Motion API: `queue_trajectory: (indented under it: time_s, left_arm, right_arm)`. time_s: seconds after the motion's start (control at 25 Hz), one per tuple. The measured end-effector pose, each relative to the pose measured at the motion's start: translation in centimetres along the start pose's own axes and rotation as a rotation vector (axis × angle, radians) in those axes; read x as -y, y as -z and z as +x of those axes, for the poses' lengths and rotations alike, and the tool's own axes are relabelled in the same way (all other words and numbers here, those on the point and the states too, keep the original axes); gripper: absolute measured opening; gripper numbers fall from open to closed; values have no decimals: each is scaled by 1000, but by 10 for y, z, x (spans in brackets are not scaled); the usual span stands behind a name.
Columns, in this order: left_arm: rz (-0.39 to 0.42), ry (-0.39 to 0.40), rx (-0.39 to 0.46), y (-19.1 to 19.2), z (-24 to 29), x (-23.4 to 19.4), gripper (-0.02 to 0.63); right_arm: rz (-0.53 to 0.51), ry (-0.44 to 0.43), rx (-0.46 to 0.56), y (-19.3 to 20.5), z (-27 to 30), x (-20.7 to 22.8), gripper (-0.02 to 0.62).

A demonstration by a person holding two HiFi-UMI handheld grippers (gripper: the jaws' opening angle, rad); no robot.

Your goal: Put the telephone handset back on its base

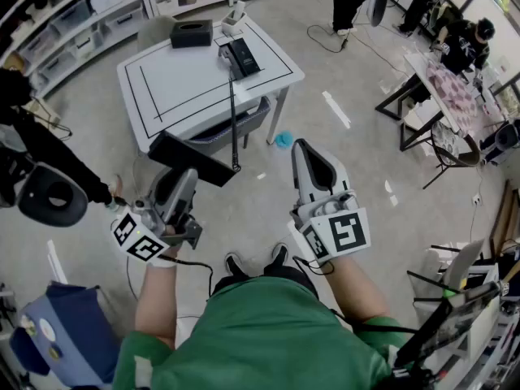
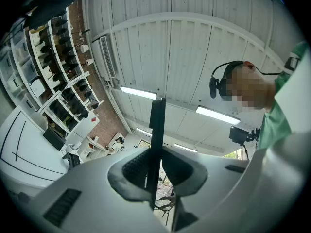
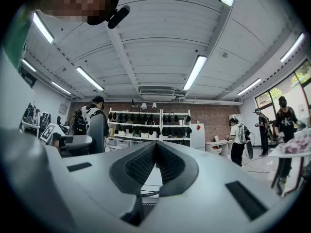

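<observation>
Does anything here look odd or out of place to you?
Yes. The left claw is clamped on a thin black panel, well away from the white table where the telephone sits. A small blue thing also lies on the floor near a table leg.

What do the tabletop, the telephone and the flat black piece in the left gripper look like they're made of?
Tabletop: smooth white laminate or painted board, with an even matte surface; its black lines look like tape.
Telephone: probably dark plastic, but too small to judge the finish.
Flat black piece: a thin, rigid, matte sheet that stays straight where the left gripper clamps it. Plastic or board, can't tell which.
</observation>
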State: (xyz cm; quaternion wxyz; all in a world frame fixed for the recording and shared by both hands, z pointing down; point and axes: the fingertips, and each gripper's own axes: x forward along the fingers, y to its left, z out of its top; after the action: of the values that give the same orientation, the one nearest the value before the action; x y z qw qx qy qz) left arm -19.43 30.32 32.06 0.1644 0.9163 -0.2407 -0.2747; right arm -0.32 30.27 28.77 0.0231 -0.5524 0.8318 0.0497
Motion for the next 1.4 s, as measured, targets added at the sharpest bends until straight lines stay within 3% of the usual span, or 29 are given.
queue_trajectory:
  time_s: [0.32, 0.88, 1.16, 1.4]
  left_arm:
    - [-7, 7, -20, 0, -7, 11, 81]
    - [-12, -12, -19, -9, -8, -8, 81]
    - [-37, -34, 2, -3, 13, -39, 81]
    - [-42, -80, 4, 3, 56, -69, 81]
  right_arm:
    - [23, 21, -3, -3, -12, -6, 22]
    - [79, 92, -2, -3, -14, 5, 21]
    - [86, 61, -17, 18, 19, 23, 23]
    - [141, -4, -2, 26, 63, 69, 23]
